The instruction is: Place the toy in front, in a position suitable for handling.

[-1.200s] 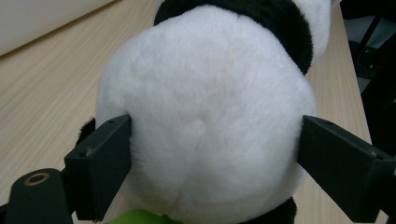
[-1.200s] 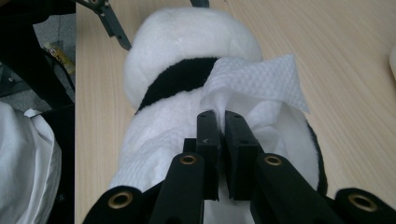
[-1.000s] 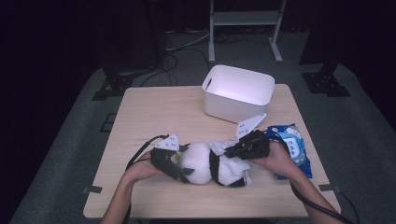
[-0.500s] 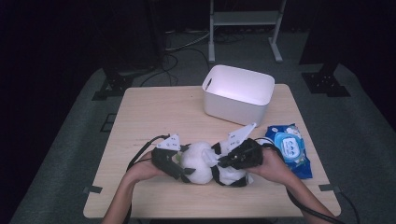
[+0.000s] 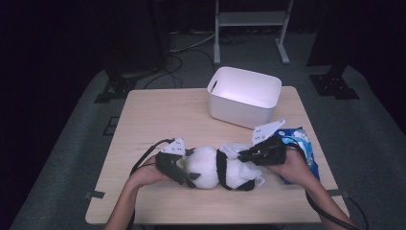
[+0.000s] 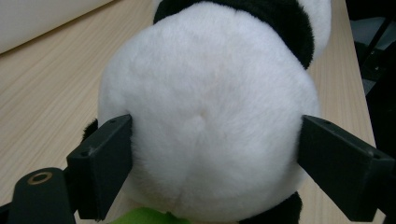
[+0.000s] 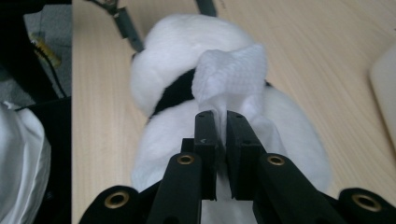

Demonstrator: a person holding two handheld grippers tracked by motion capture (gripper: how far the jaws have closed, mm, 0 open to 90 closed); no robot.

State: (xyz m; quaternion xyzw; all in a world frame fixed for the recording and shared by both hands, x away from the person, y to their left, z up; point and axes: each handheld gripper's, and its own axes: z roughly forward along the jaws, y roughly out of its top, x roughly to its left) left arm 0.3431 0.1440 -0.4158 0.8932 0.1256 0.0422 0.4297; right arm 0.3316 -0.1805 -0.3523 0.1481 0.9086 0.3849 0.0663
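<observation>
Currently wiping: left claw (image 6: 205,163) clamps the plush panda (image 5: 215,167) steady; right claw (image 7: 222,140) pinches a wet wipe (image 7: 231,74) just ahead. Next, likely, drag it across the fur.

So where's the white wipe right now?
In the high view, the wipe lies on the toy panda, pinched by the right gripper, near the table's front edge.

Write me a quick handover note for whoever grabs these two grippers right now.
Left gripper: jaws clamped on the sides of the panda toy, pinning it to the table.
Right gripper: shut on a white wipe lying on the panda.
Wipes pack at the right edge, white bin behind.
Done: wipe taken, toy braced.
Left: probably finish wiping, then drop the wipe in the bin.
</observation>
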